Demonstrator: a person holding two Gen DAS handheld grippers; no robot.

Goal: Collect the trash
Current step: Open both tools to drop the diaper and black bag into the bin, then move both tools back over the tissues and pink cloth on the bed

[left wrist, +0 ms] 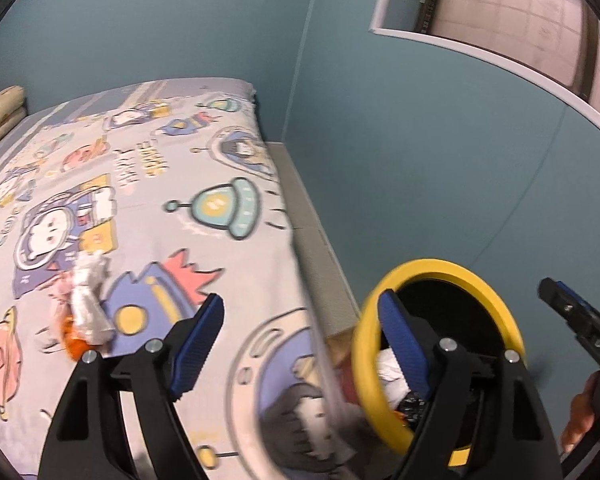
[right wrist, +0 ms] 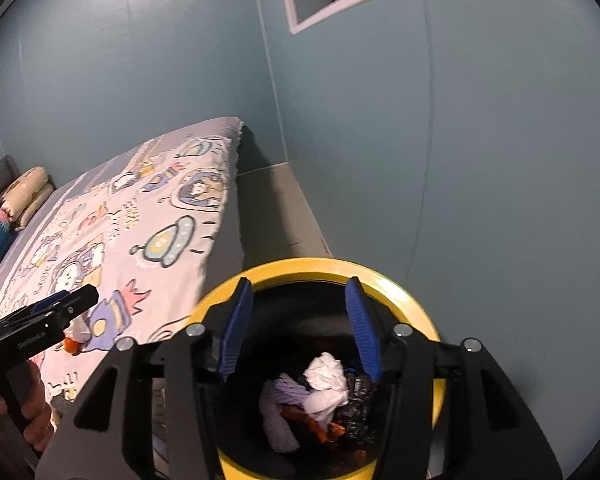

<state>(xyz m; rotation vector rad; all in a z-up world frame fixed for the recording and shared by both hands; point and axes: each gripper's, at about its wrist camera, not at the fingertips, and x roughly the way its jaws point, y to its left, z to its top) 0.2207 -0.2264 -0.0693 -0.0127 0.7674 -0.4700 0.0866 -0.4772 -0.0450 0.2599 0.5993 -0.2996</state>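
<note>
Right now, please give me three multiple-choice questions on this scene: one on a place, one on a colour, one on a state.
1. Where does the white crumpled paper lie?
A on the bed
B on the floor
C on the windowsill

2. What colour is the bin's rim?
A red
B yellow
C green

3. What is between the right hand-held gripper's fingers?
A nothing, they stand open
B a bottle
C a pillow

Answers: 1 A, it rests on the patterned sheet. 2 B, a yellow ring. 3 A, the gap shows only the bin below.
</note>
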